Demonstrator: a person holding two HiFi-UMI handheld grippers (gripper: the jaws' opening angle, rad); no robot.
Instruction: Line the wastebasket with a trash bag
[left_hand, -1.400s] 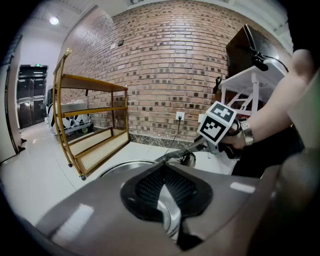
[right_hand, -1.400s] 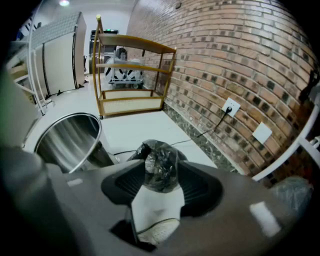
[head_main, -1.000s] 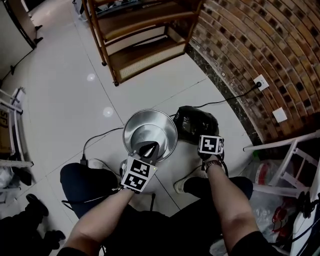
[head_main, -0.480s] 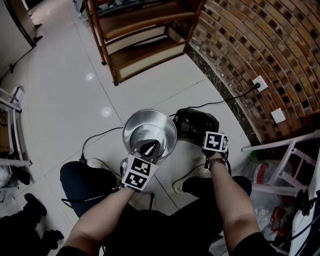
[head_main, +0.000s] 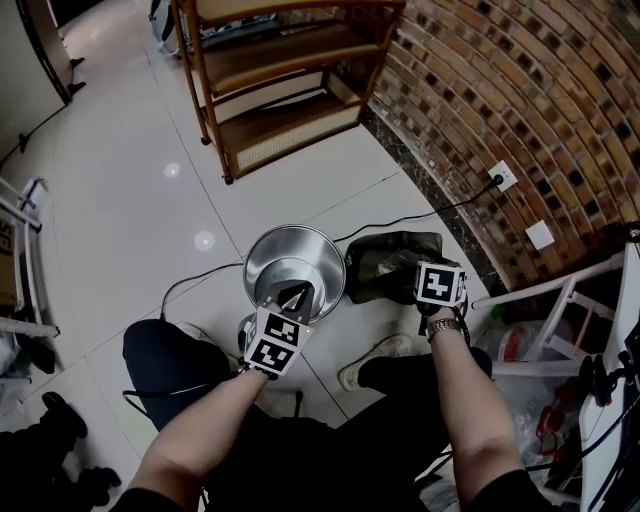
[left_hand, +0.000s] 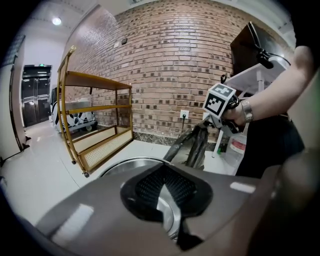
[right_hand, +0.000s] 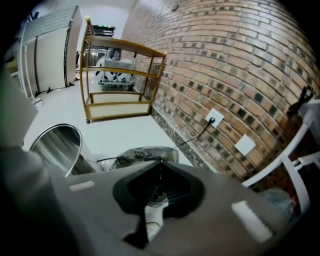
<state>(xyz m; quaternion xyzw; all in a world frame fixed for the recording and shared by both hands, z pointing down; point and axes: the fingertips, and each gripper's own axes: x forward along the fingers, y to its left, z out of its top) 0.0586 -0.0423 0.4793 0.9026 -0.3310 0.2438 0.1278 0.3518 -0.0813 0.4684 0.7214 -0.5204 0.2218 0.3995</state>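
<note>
Steel wastebasket (head_main: 300, 232) upright on the white floor (head_main: 150, 200), well away from the floor's edge at the brick wall (head_main: 480, 90). Left gripper (head_main: 296, 297) at its near rim, jaws pressed fully together. Right gripper (right_hand: 160, 174) closed tightly on the dark trash bag (head_main: 385, 262), hanging from the jaws just beside the wastebasket, on the wall side.

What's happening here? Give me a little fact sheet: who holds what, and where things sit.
Left gripper: fingers shut on wastebasket rim
Right gripper: fingers shut on trash bag
Trash bag: black, hanging beside wastebasket, not yet inside
Wastebasket: shiny metal, on tiled floor, unlined
Background: wooden shelf, brick wall
</note>
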